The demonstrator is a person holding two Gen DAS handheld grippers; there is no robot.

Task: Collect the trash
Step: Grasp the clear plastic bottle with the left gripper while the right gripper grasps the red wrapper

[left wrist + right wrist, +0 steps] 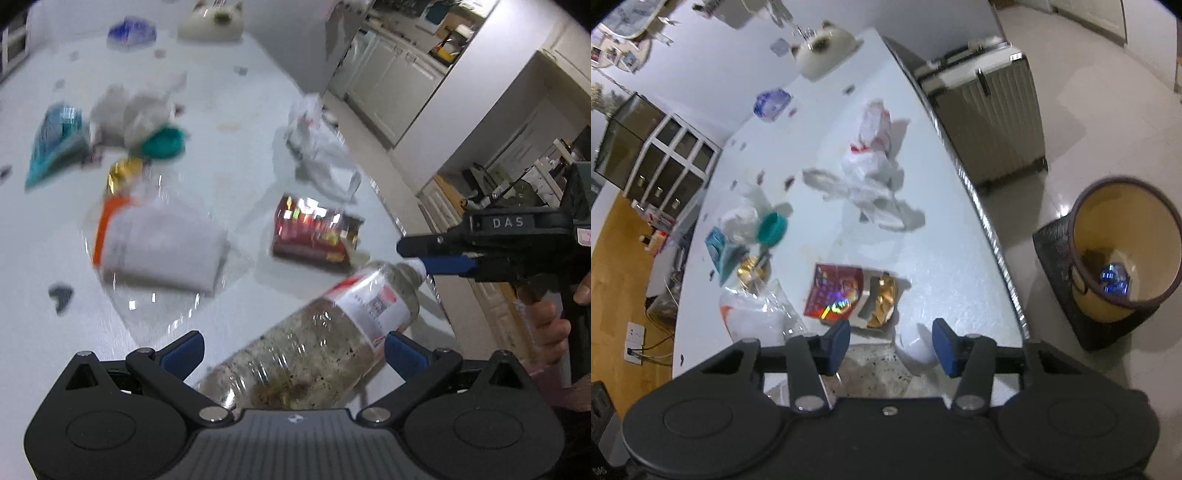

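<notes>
A dirty clear plastic bottle (pixel 325 350) with a red and white label lies tilted between the wide-open jaws of my left gripper (pixel 293 352). Its white cap (pixel 416 265) sits at the fingertips of my right gripper (pixel 413 254), seen from the side. In the right wrist view my right gripper (pixel 891 345) stands open with the white cap (pixel 916 350) between its fingers, closer to the right one. More trash lies on the white table (pixel 945 266): a red box (pixel 836 293), a white plastic bag (pixel 871 173), a clear bag with white contents (pixel 159 251) and a teal lid (pixel 772 229).
A yellow bin (pixel 1126 254) with a dark rim stands on the floor right of the table, with a blue item inside. A ribbed suitcase (pixel 993 122) stands beyond the table's far edge. A cream cat-shaped object (pixel 823 51) sits at the far end.
</notes>
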